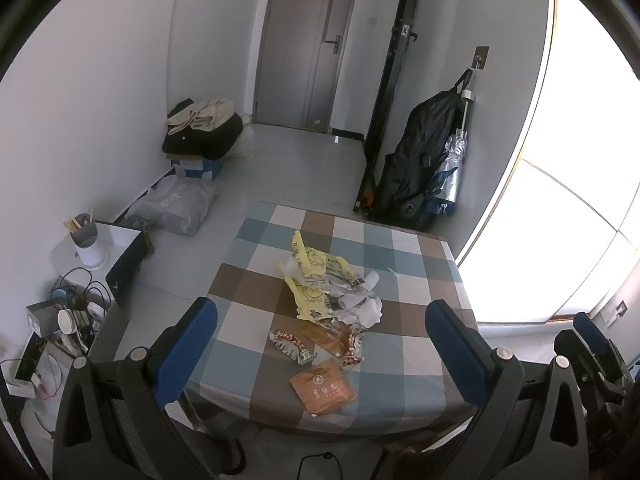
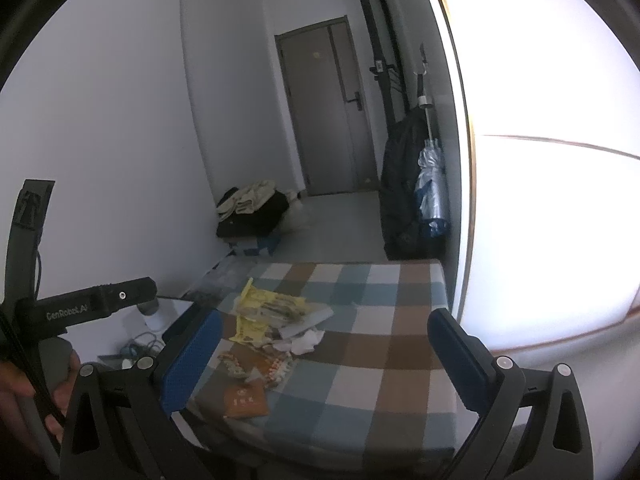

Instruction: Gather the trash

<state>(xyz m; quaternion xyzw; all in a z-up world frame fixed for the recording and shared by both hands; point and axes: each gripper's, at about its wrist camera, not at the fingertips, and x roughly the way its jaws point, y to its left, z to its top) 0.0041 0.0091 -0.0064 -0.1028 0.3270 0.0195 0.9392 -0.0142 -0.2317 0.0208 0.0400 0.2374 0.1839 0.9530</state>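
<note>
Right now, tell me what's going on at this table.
A person holds a gripper in each hand over a checked table strewn with trash. The left gripper and right gripper both hang open and empty, touching nothing. On the cloth lie yellow wrappers, crumpled white paper, a red-and-white snack wrapper and an orange packet nearest the front edge. Nothing has been picked up yet.

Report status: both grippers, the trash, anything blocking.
Left gripper open, empty, above the near table edge. Right gripper open, empty. Trash pile untouched on checked tablecloth. Nothing blocking.
</note>
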